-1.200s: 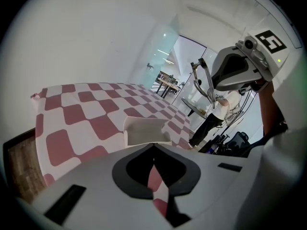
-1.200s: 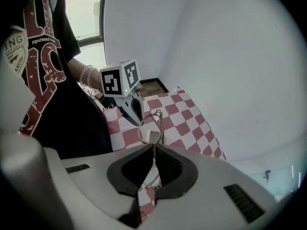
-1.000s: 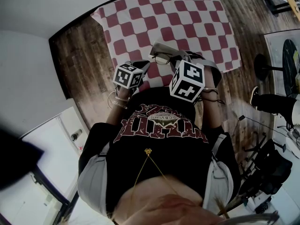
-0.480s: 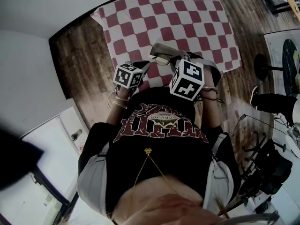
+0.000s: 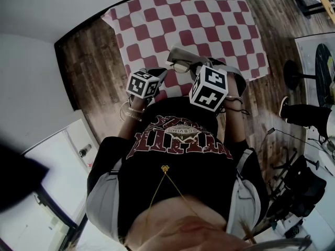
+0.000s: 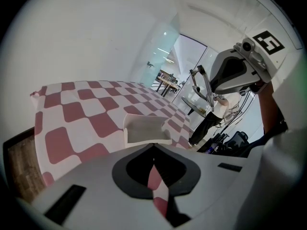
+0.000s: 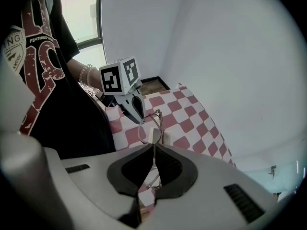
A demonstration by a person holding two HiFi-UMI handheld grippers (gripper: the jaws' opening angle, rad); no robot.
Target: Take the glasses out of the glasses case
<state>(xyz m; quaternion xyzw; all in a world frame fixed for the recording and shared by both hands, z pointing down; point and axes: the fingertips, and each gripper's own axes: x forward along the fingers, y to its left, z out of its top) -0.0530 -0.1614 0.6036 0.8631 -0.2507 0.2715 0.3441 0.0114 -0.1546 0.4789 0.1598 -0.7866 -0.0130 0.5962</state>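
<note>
The grey glasses case [image 5: 179,54] lies on the red-and-white checked cloth [image 5: 209,20] near the table's front edge; in the left gripper view the case [image 6: 144,128] sits just beyond the jaws. Thin wire-framed glasses [image 7: 150,128] stand upright between the jaws of my right gripper [image 7: 154,145], which is shut on the frame. From the head view the glasses [image 5: 182,66] hang just in front of the case, at the tip of my right gripper [image 5: 196,68]. My left gripper [image 5: 161,73] is shut and holds nothing, left of the case and apart from it.
The cloth covers most of the table, with wooden table [image 5: 99,61] bare at the left. A person [image 5: 303,114] stands at the far right beside a round table [image 5: 325,67]. The left gripper [image 7: 135,108] points toward the glasses in the right gripper view.
</note>
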